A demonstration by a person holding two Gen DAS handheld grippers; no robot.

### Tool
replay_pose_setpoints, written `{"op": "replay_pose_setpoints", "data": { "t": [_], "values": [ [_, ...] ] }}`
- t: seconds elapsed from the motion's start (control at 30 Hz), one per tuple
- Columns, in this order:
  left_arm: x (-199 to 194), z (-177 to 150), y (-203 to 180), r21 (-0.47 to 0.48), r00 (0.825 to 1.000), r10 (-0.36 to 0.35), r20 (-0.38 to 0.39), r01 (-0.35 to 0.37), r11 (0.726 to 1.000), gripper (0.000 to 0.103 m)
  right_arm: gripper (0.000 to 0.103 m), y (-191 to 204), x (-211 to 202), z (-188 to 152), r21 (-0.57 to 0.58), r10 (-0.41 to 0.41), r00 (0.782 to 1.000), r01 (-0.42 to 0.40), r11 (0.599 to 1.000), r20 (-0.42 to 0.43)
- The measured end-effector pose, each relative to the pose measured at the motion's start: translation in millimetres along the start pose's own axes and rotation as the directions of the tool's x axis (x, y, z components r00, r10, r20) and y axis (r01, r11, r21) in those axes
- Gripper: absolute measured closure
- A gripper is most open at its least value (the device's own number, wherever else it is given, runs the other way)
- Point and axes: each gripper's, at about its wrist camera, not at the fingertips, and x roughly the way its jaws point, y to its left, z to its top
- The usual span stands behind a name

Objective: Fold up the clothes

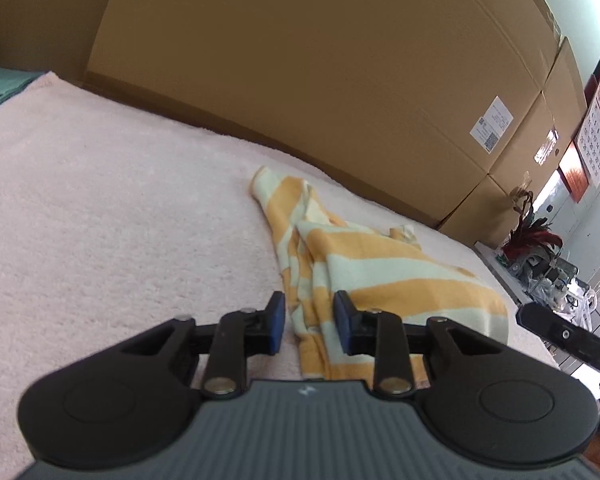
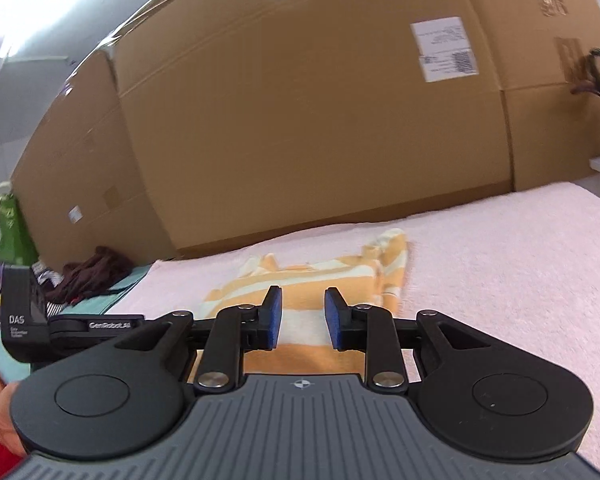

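Left wrist view: the left gripper hovers low over a striped shirt, jaws apart with nothing between the blue pads; cloth shows through the gap but is not pinched. The shirt, orange and pale bands, lies crumpled on a pink blanket, near the wall of cardboard boxes, one sleeve-like end trailing toward them. At the far right edge a black part of the other tool enters the view, so both tools sit close over the same near hem.

Right wrist view: the right gripper is likewise parted and empty, aimed across the shirt from its own side, with the blanket bare beyond. A dark heap of clothes lies off the blanket to the left.

Reading: both tools appear lined up on the near edge so that two corners can be taken at once and the garment spread flat. No fold is made yet. Bunched layers risk a grip on more than one ply.
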Motion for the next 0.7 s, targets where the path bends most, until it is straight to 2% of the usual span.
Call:
{"op": "replay_pose_setpoints", "data": {
  "t": [0.1, 0.27, 0.33, 0.4, 0.43, 0.5, 0.57, 0.6, 0.67, 0.7],
  "values": [
    [-2.5, -6.0, -1.5, -0.006, 1.000, -0.001, 0.012, 0.001, 1.000, 0.075, 0.077, 25.8, 26.0, 2.8, -0.133, 0.022, 0.999, -0.028, 0.991, -0.049],
    [-7.4, -9.0, 6.5, -0.049, 0.999, -0.015, 0.029, 0.016, 0.999, 0.075, 0.084, 54.7, 73.2, 10.3, -0.209, 0.091, 0.983, -0.123, 0.970, -0.157],
    [-7.4, -10.1, 5.1, -0.038, 0.999, -0.018, 0.036, 0.019, 0.999, 0.075, 0.093, 67.5, 97.2, 10.3, -0.293, 0.019, 0.978, -0.081, 0.953, -0.209],
    [-7.5, -11.6, 2.5, -0.020, 0.999, -0.015, 0.042, 0.016, 1.000, 0.075, 0.096, 71.7, 124.8, 7.9, -0.359, -0.057, 0.965, -0.040, 0.932, -0.254],
    [-8.0, -12.3, 1.4, -0.011, 0.999, -0.012, 0.045, 0.012, 1.000, 0.075, 0.100, 69.3, 137.6, 7.7, -0.360, -0.078, 0.958, -0.028, 0.932, -0.277],
    [-10.0, -14.6, 0.1, 0.006, 0.999, -0.006, 0.050, 0.005, 1.000, 0.075, 0.103, 59.9, 156.5, 8.5, -0.331, -0.096, 0.957, 0.000, 0.944, -0.273],
    [-11.8, -16.6, 0.6, 0.017, 0.999, -0.005, 0.052, 0.004, 1.000, 0.075, 0.103, 46.7, 165.5, 14.2, -0.231, -0.082, 0.958, 0.017, 0.973, -0.276],
    [-12.8, -17.4, 2.1, 0.014, 0.999, -0.009, 0.050, 0.008, 1.000, 0.074, 0.103, 42.6, 164.9, 16.8, -0.191, -0.072, 0.957, 0.018, 0.982, -0.280],
    [-15.0, -19.4, 5.3, 0.008, 0.998, -0.015, 0.053, 0.015, 1.000, 0.072, 0.103, 43.1, 147.6, 19.4, -0.159, -0.048, 0.971, 0.011, 0.987, -0.235],
    [-15.9, -20.8, 6.4, 0.008, 0.998, -0.016, 0.058, 0.015, 1.000, 0.070, 0.097, 47.3, 137.7, 19.8, -0.170, -0.031, 0.976, -0.006, 0.985, -0.216]
  ]
}}
